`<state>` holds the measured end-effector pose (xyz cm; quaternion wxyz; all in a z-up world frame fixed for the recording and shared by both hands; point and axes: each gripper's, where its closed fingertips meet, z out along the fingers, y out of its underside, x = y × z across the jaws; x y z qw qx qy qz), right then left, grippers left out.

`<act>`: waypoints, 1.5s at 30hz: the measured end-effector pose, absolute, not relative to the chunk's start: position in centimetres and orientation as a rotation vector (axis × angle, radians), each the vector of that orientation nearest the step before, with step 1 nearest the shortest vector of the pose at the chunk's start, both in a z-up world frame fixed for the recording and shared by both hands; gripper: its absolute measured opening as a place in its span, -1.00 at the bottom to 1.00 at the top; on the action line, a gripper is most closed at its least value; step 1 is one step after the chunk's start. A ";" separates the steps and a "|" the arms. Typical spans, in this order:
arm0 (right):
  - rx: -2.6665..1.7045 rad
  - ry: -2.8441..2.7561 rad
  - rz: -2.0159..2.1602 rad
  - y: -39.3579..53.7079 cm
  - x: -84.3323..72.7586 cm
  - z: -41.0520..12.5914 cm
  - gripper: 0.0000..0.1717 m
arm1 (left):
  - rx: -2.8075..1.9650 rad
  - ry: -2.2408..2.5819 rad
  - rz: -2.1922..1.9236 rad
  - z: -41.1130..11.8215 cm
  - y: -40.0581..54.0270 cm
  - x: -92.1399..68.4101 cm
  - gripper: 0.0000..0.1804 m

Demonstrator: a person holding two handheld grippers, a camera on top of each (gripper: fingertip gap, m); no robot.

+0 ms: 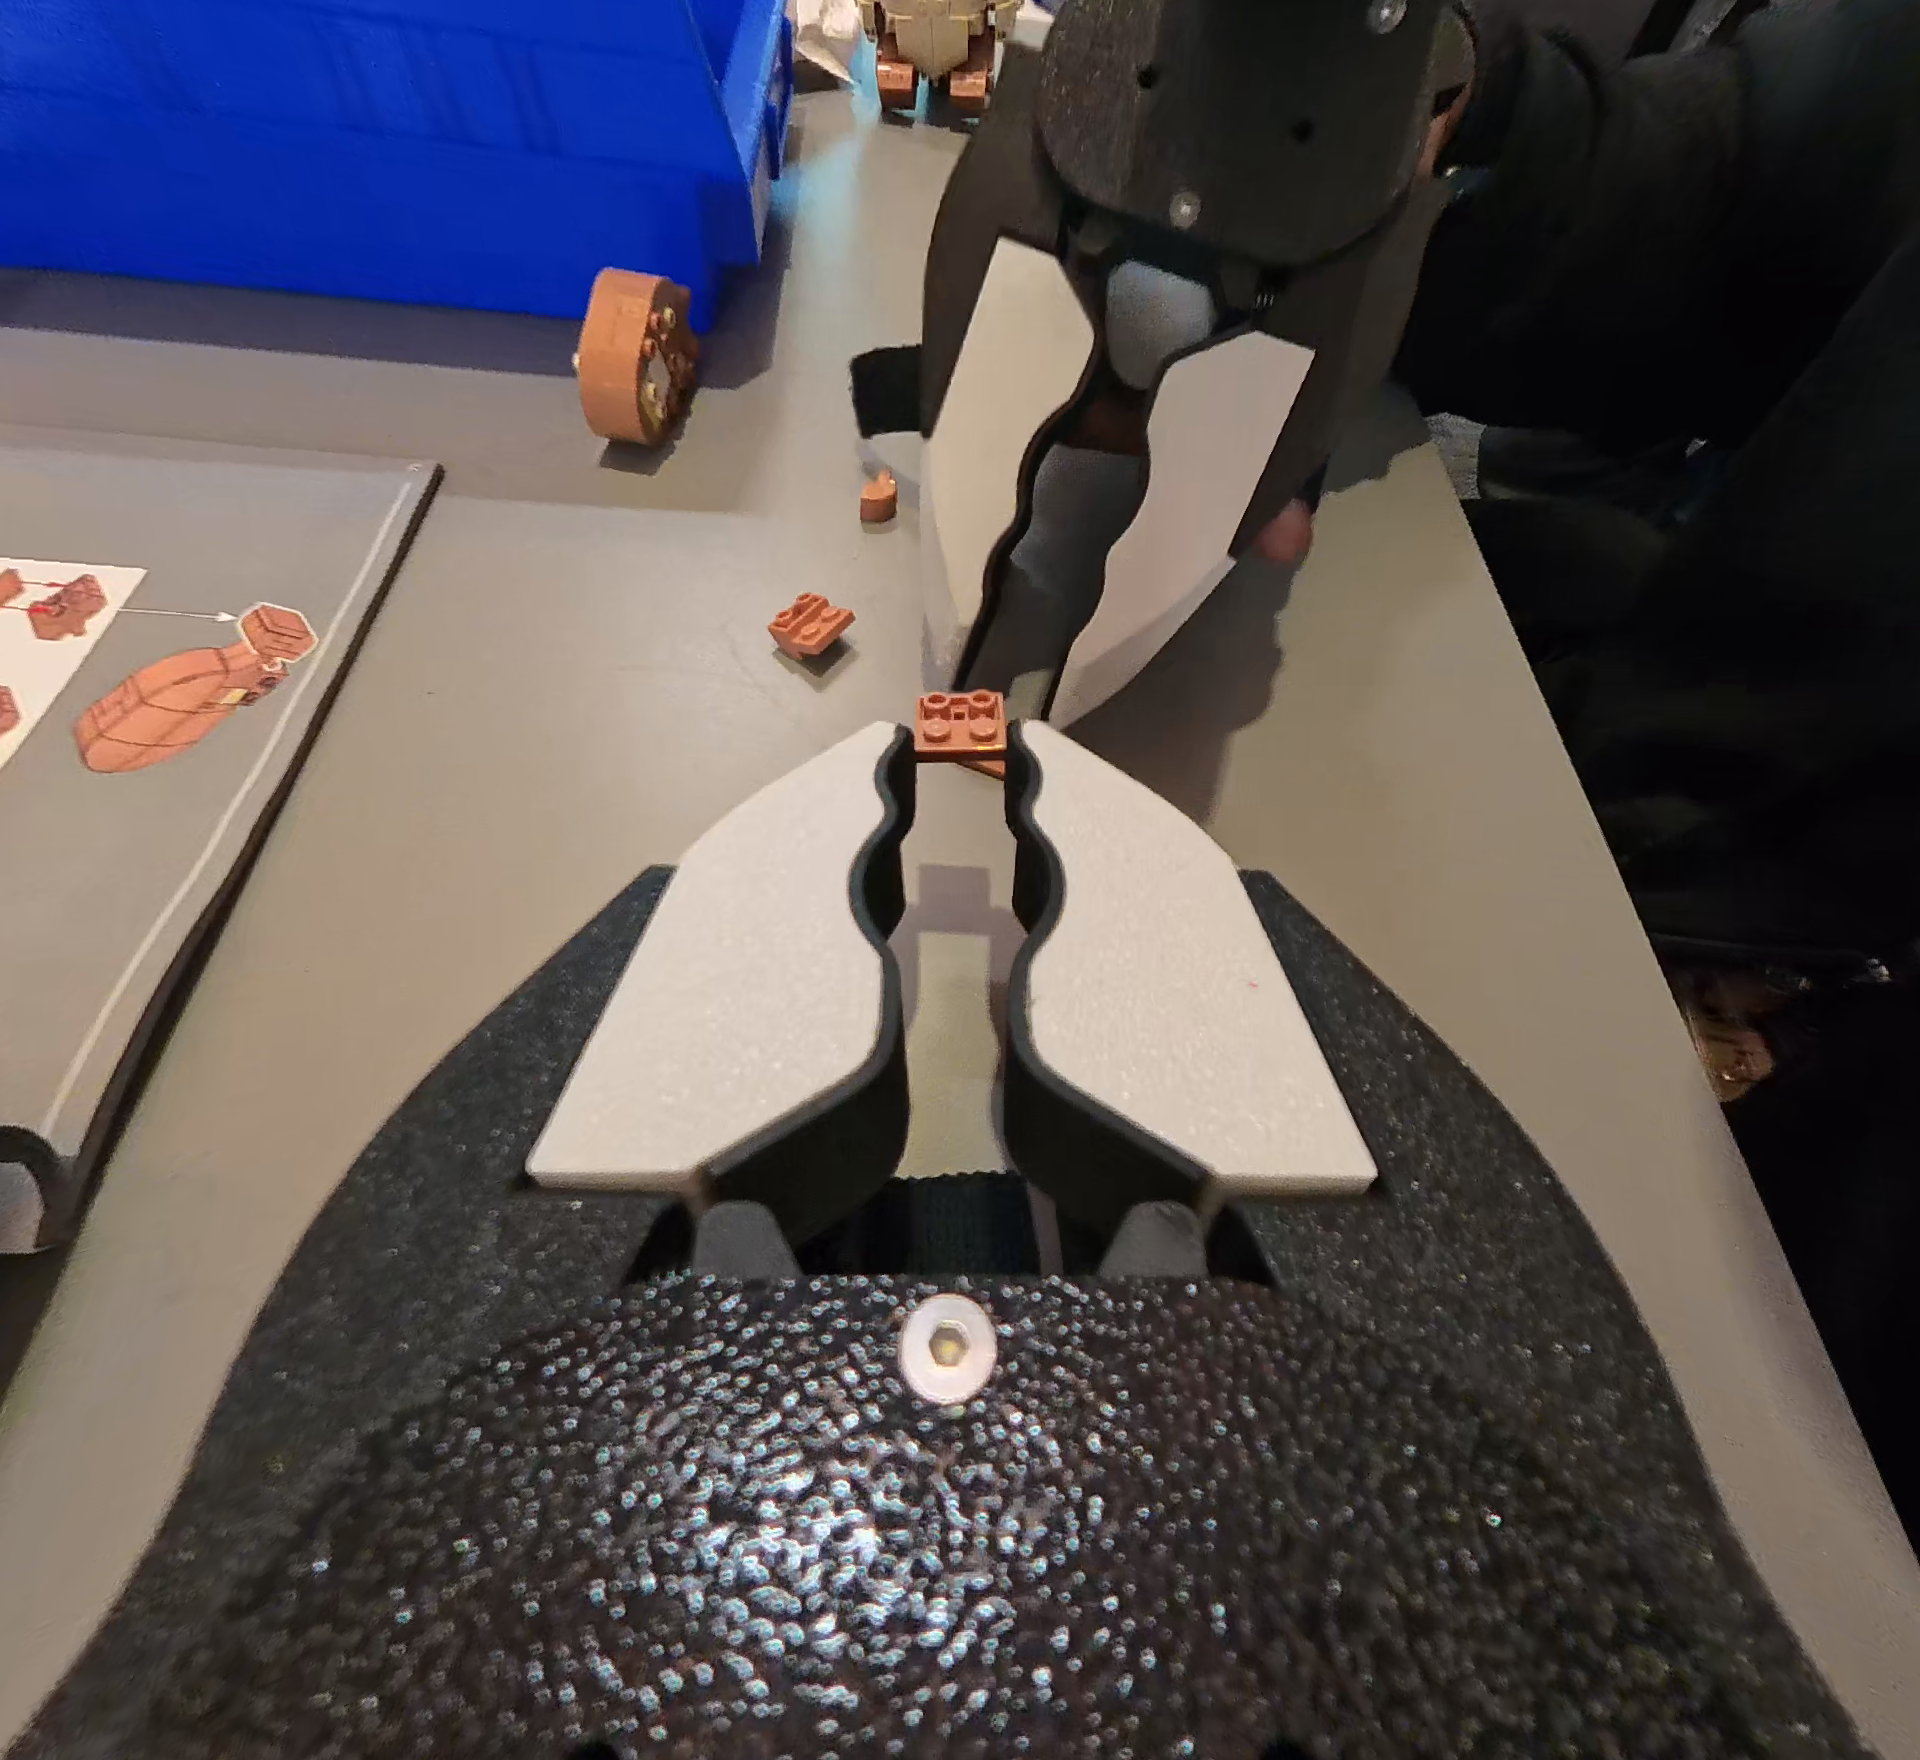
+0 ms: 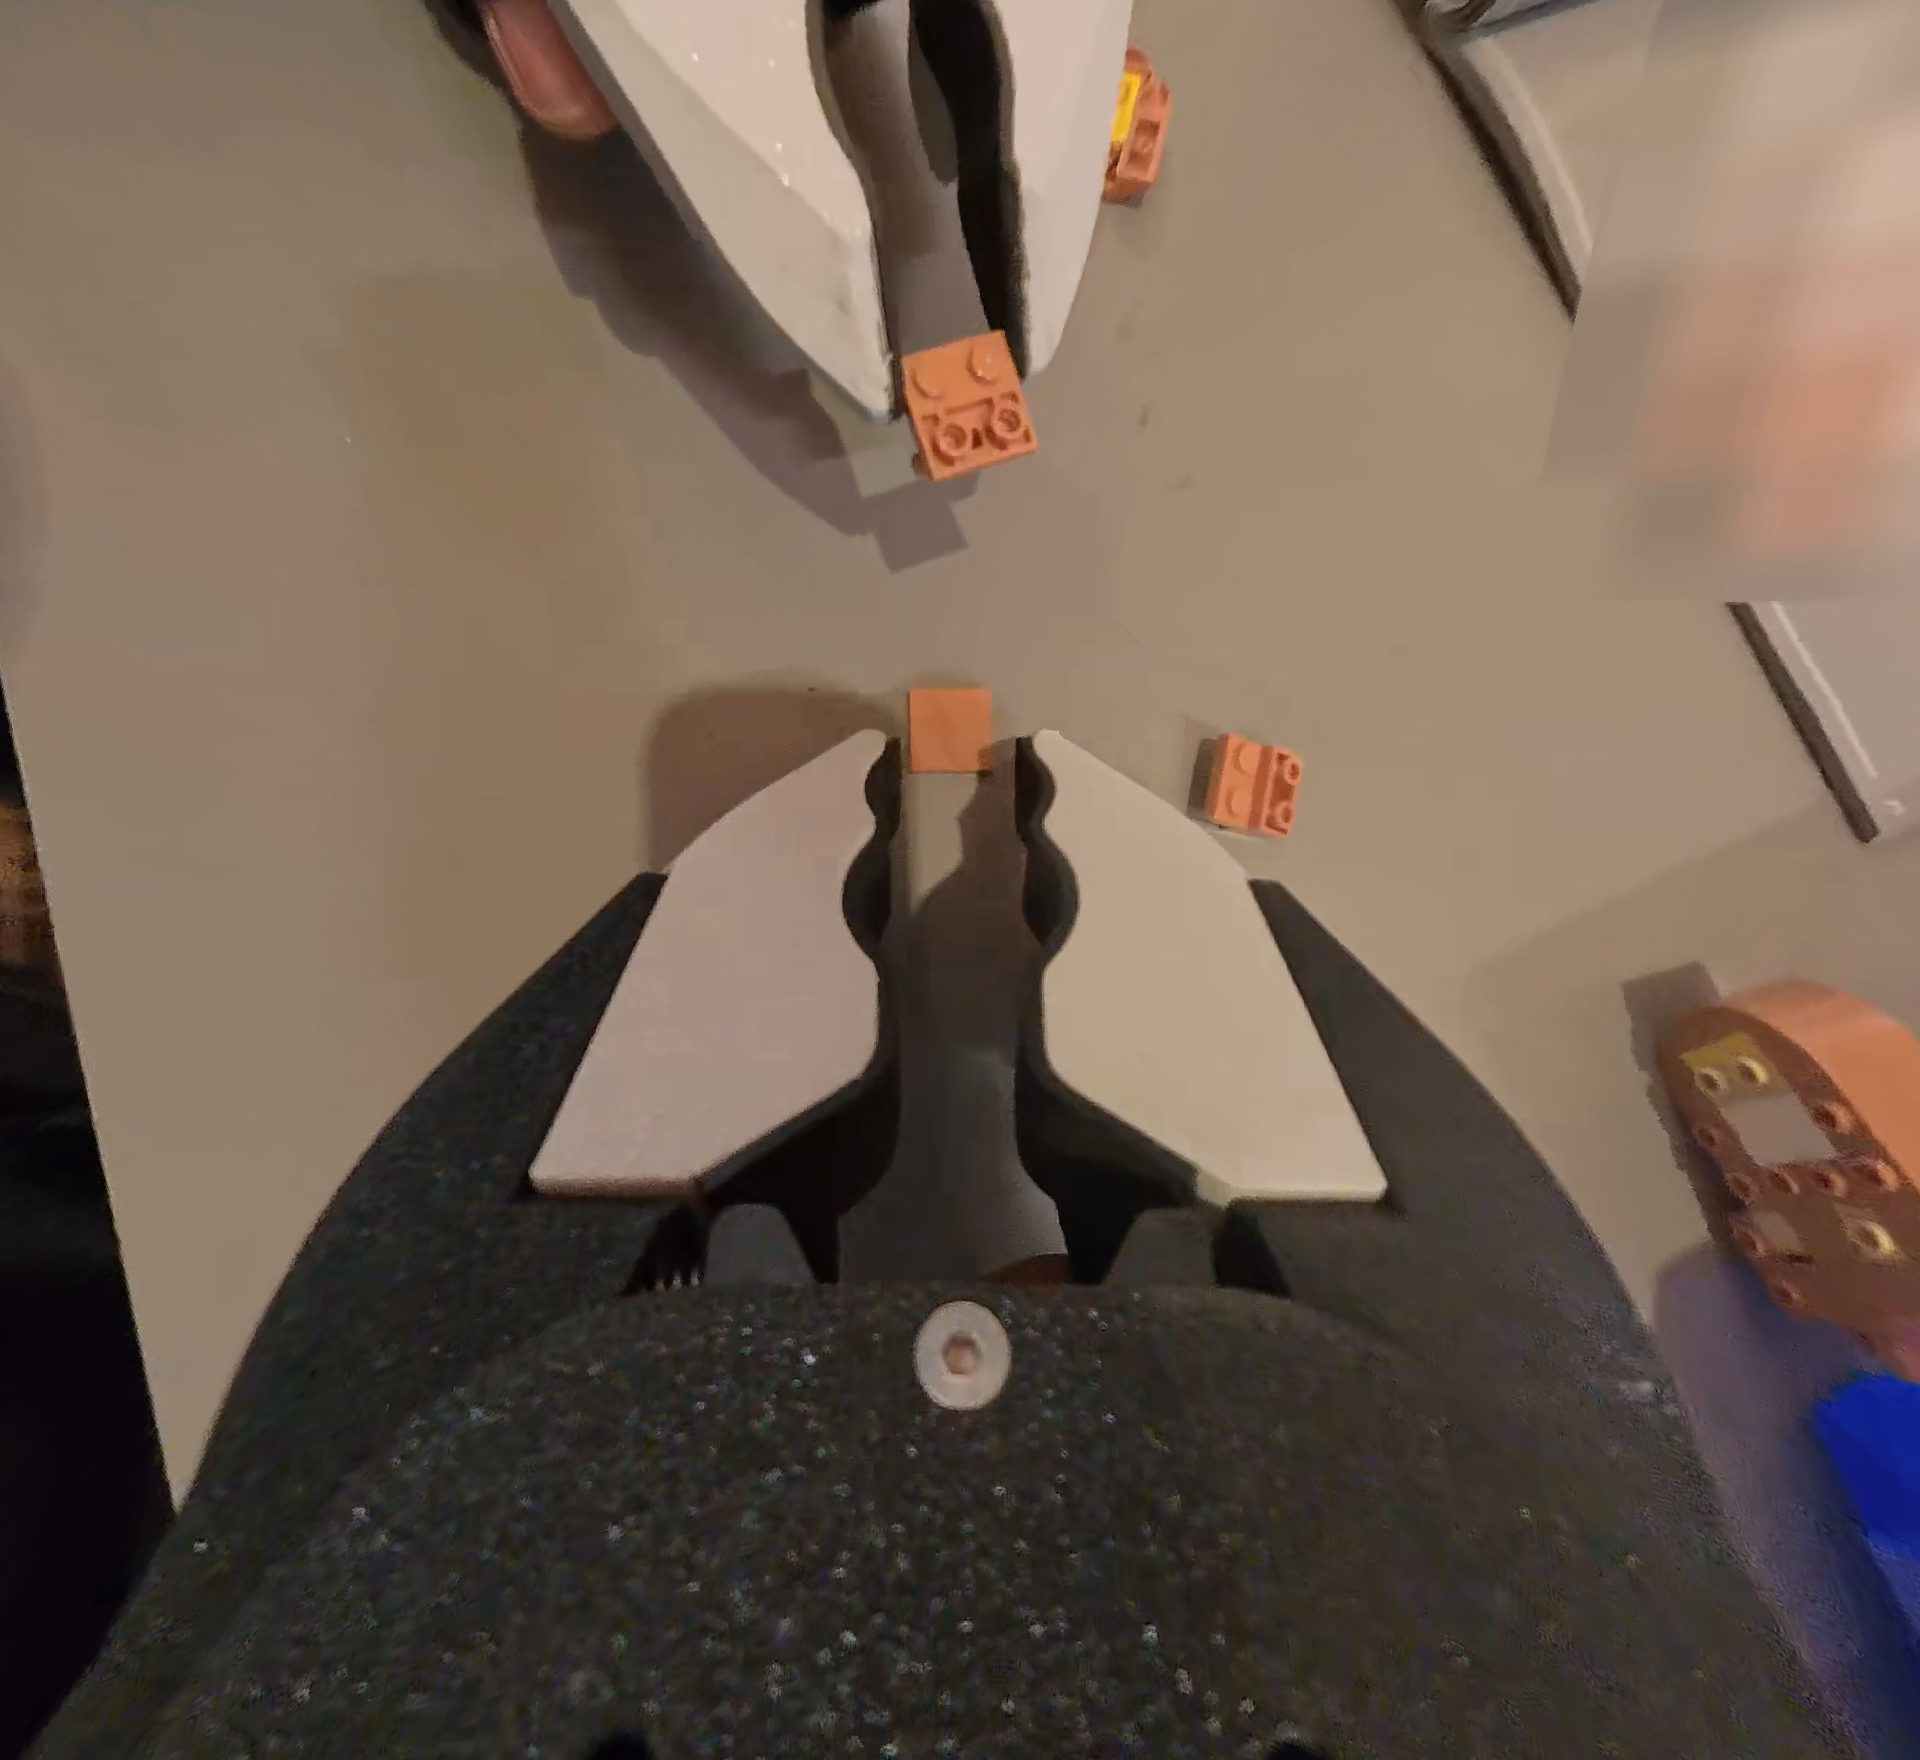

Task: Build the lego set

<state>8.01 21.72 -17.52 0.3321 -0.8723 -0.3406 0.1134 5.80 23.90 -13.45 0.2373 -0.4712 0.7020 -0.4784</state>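
While the left gripper (image 1: 961, 754) gripped a small brown studded brick (image 1: 961, 725) between its fingertips above the grey desk (image 1: 520, 879), the right gripper (image 2: 954, 752) stood released around a flat brown tile (image 2: 948, 729) on the desk; loose brown bricks (image 1: 811, 624) near; open instruction booklet (image 1: 156, 671) left; no brand visible.

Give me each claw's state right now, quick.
Left claw: shut on a small brown studded brick, held at its tips.
Right claw: open; a flat orange tile sits between its tips with a gap on one side.
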 end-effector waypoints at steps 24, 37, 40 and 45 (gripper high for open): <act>-2.158 -0.667 0.365 21.0 8.6 -15.8 -0.82 | -1.301 1.903 -1.358 -13.1 24.1 5.6 -0.82; -2.177 -0.683 0.365 20.9 8.5 -16.3 -0.82 | -1.299 1.903 -1.363 -13.1 24.1 5.6 -0.82; -2.181 -0.698 0.360 20.9 8.3 -16.4 -0.82 | -1.300 1.903 -1.363 -13.1 24.1 5.6 -0.82; -2.181 -0.713 0.355 20.9 8.2 -16.5 -0.82 | -1.300 1.902 -1.364 -13.1 24.1 5.6 -0.82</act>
